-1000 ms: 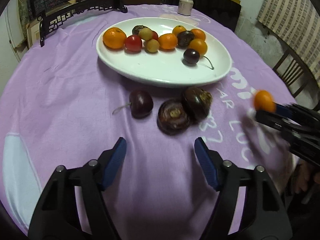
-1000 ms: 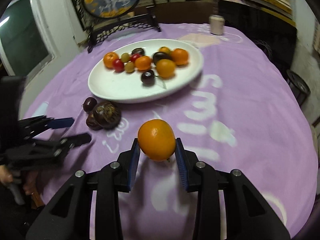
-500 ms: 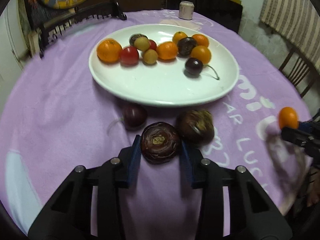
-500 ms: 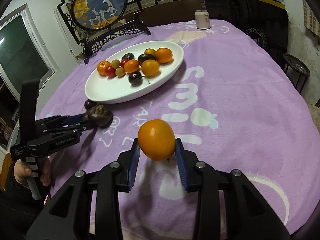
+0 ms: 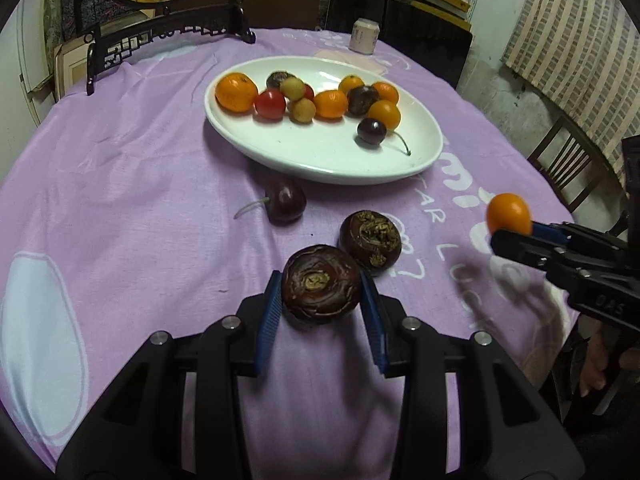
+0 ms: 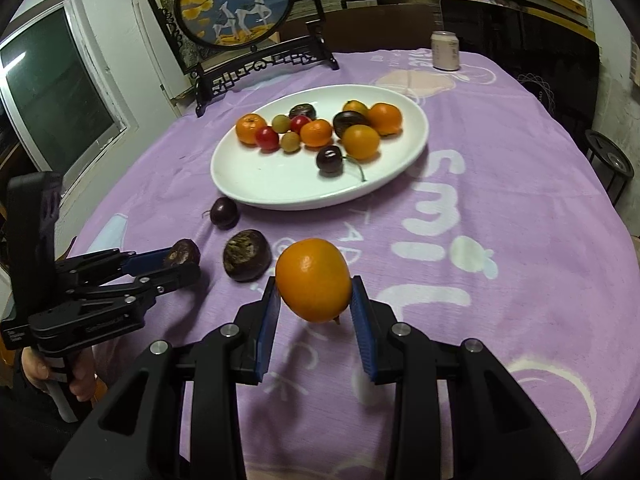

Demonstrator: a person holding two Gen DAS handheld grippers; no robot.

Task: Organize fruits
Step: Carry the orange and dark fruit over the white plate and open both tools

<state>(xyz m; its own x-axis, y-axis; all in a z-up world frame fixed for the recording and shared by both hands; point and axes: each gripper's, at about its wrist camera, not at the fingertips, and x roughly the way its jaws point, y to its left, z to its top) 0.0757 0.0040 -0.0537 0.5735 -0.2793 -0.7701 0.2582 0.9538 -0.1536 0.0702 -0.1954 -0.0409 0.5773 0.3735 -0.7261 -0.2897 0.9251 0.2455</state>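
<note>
My left gripper (image 5: 321, 280) is shut on a dark brown water chestnut (image 5: 320, 296), held just above the purple cloth. A second water chestnut (image 5: 370, 238) and a dark cherry (image 5: 285, 200) lie on the cloth in front of the white plate (image 5: 320, 160). On the plate are several oranges, small tomatoes, yellow fruits and a stemmed cherry (image 5: 371, 131). My right gripper (image 6: 314, 284) is shut on an orange (image 6: 314, 276) and hangs over the cloth, to the right of the loose chestnut (image 6: 247, 255). The left gripper (image 6: 182, 260) shows at the left of the right wrist view.
A drink can (image 6: 446, 51) stands at the table's far edge. A framed deer picture on a black stand (image 6: 236, 12) is at the back left. A wooden chair (image 5: 568, 168) stands right of the table. A person's hand (image 6: 80, 376) holds the left gripper's handle.
My left gripper went forward to the nearer water chestnut, closed on it and lifted it a little off the cloth. The right gripper kept its grip on the orange.
</note>
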